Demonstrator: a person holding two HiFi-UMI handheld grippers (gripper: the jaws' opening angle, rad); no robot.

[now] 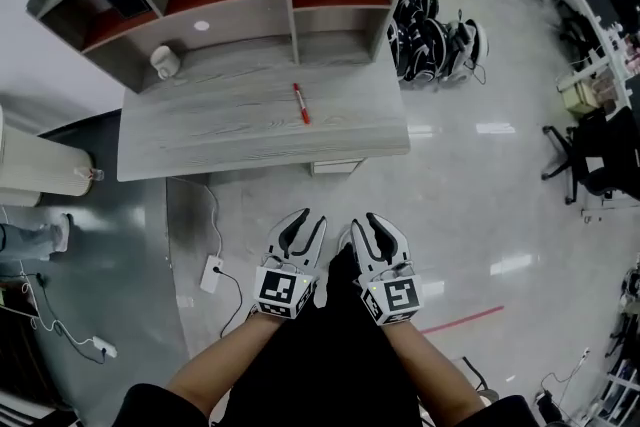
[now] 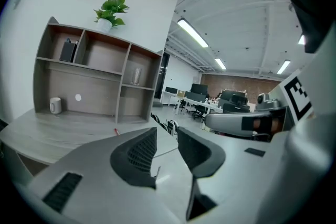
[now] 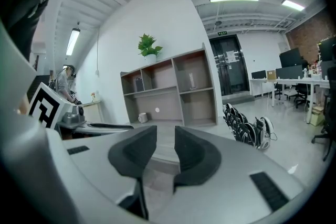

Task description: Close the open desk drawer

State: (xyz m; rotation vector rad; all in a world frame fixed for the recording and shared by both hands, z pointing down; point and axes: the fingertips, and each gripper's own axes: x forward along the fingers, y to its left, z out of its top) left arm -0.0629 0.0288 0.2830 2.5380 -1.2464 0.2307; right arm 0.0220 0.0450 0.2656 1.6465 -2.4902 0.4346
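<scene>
Evidently neither gripper has reached the desk (image 1: 250, 130). The left gripper (image 1: 309, 217) and right gripper (image 1: 362, 221) hang side by side close to the person's body, well apart from the desk's near edge. Each gripper's own view shows its jaws standing moderately apart with nothing between them.

The drawer (image 1: 337, 167) shows only as a small pale front poking out beneath the near edge, right of centre; how far out it stands I cannot tell.

I judge the main risk to be contact. Parted jaws could straddle or snag the drawer front, and an off-centre push could skew it on its runners. A hard shove might jolt the desk and set the red pen (image 1: 300, 103) rolling. The floor cable (image 1: 222, 260) at the near left could catch a foot.
</scene>
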